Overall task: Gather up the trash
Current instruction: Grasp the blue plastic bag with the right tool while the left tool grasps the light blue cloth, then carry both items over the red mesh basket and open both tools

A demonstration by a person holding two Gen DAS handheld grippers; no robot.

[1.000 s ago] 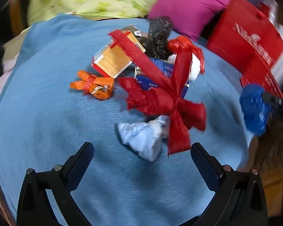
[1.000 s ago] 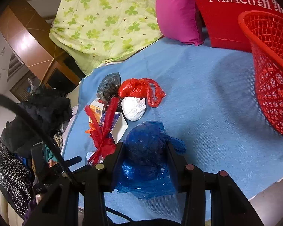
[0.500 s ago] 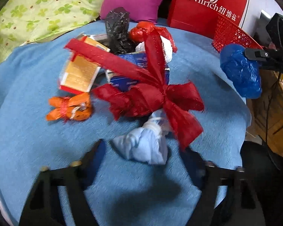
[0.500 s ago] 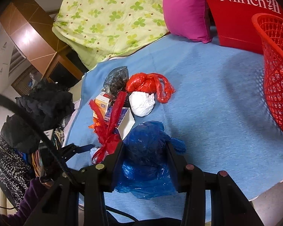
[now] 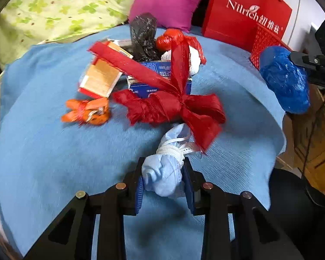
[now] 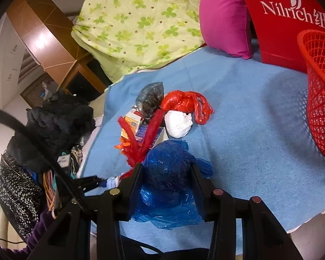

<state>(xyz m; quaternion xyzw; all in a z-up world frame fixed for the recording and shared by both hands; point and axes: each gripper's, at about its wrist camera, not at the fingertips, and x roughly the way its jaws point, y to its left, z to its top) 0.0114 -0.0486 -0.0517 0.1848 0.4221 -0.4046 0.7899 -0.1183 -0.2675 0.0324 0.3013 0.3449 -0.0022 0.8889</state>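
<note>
Your work surface is the blue blanket spread over the bed, with the red mesh basket standing at its far right edge, beside the red paper bag, and by my reading that basket is where the trash goes. The biggest loose piece left is the red ribbon bow, draped across the blue box in the middle of the pile; it looks light and floppy, so judge on taking it at the knot, where the tails meet, or they will trail and snag. Your right gripper is clamped on the blue plastic bag, a soft, crinkly, near-weightless bundle that could slip if you ease off. Your left gripper has just been closing, and its jaws now pinch the crumpled pale blue face mask at the near edge of the pile, right beside one tail of the bow. The mask is soft and squashy with white straps wound round it; you hold its bulky end, which seems the safest spot. Lift it clear of that ribbon tail.
</note>
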